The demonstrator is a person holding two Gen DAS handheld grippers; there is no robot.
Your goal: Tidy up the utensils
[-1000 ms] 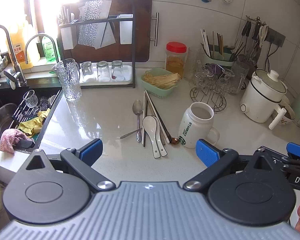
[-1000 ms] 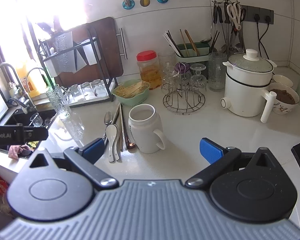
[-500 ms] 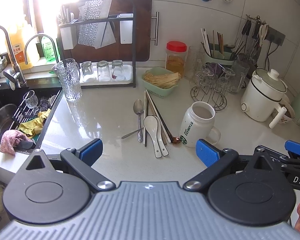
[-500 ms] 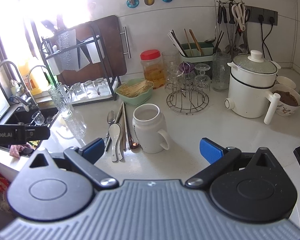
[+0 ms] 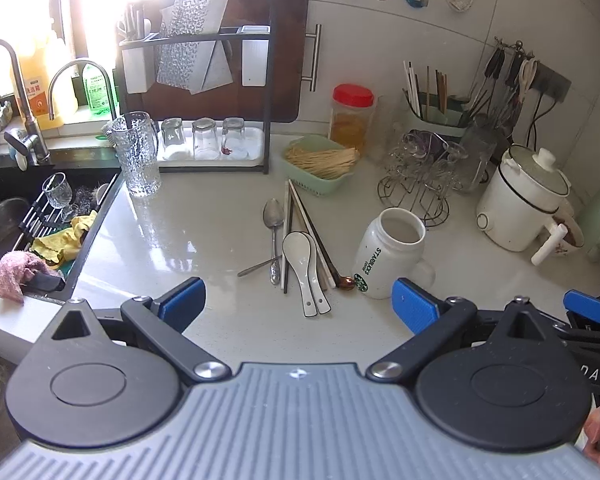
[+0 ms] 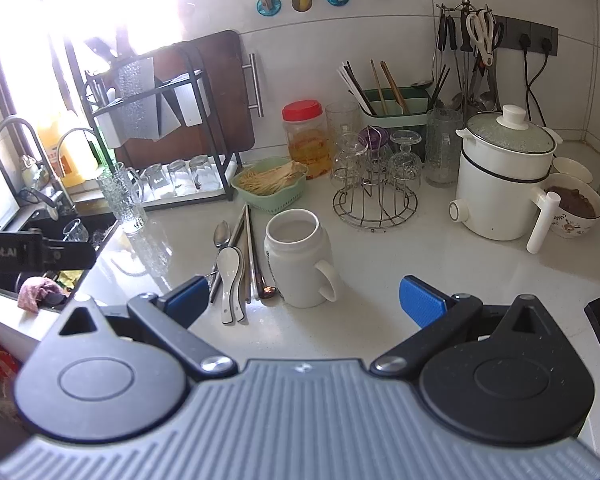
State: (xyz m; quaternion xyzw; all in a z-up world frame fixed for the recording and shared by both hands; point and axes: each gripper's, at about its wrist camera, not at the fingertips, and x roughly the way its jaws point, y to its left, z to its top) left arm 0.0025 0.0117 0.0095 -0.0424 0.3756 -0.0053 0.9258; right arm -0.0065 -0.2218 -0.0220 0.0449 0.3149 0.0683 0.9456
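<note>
In the right view alone — a brown-filled bowl [image 6: 576,208].

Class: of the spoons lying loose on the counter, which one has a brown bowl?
The wooden spoon, its bowl beside the white mug; the others are white ceramic or plain steel.

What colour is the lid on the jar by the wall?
Red. The jar lid shows best in the right wrist view.

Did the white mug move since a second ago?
No. The white mug stays beside the white spoons and before the wire glass rack; only the cameras drifted slightly.
</note>
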